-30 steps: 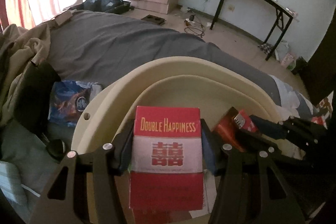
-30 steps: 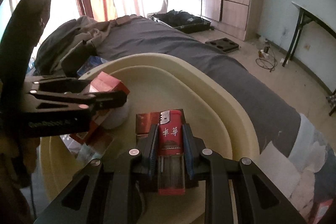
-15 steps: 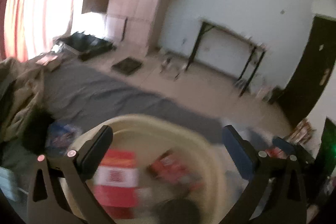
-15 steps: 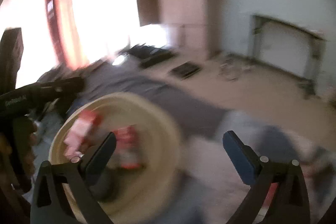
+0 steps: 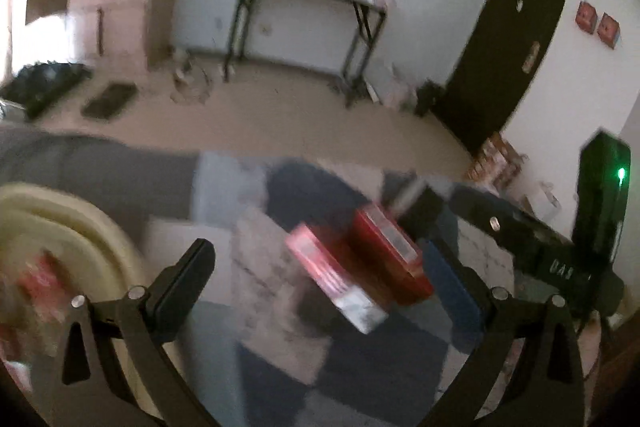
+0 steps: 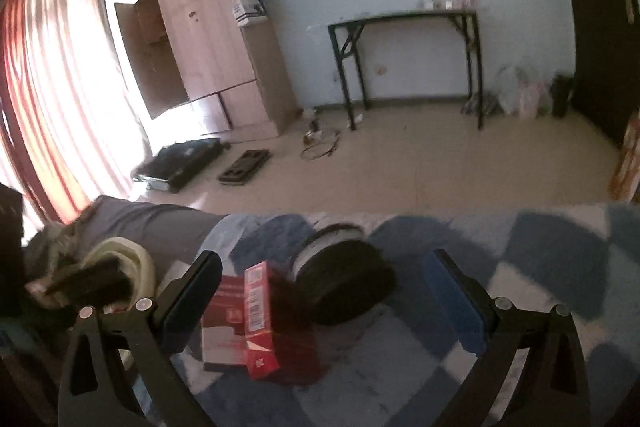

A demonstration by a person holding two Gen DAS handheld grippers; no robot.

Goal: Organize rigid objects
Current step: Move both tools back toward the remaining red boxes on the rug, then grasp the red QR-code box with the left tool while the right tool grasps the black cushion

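My left gripper (image 5: pixel 316 267) is open with nothing between its fingers. It hovers over two red cigarette boxes on a blue-and-white checked blanket: a lighter one (image 5: pixel 336 283) and a dark red one (image 5: pixel 392 259) lying side by side. My right gripper (image 6: pixel 320 275) is open and empty too. Below its left finger lie the same kind of red boxes, one flat (image 6: pixel 222 327) and one on its edge (image 6: pixel 260 323). The cream basin (image 5: pixel 72 223) with more red boxes sits at the left edge, blurred; its rim (image 6: pixel 136 259) also shows in the right wrist view.
A black round object with a white rim (image 6: pixel 344 283) lies on the blanket beside the boxes. The right tool's black frame (image 5: pixel 532 239) reaches in from the right. The bed edge drops to the floor; a black-legged table (image 6: pixel 408 59) and a wardrobe (image 6: pixel 216 39) stand beyond.
Both grippers let go of their red boxes over the basin and opened wide. Both then swung right, away from the basin, to the checked blanket.
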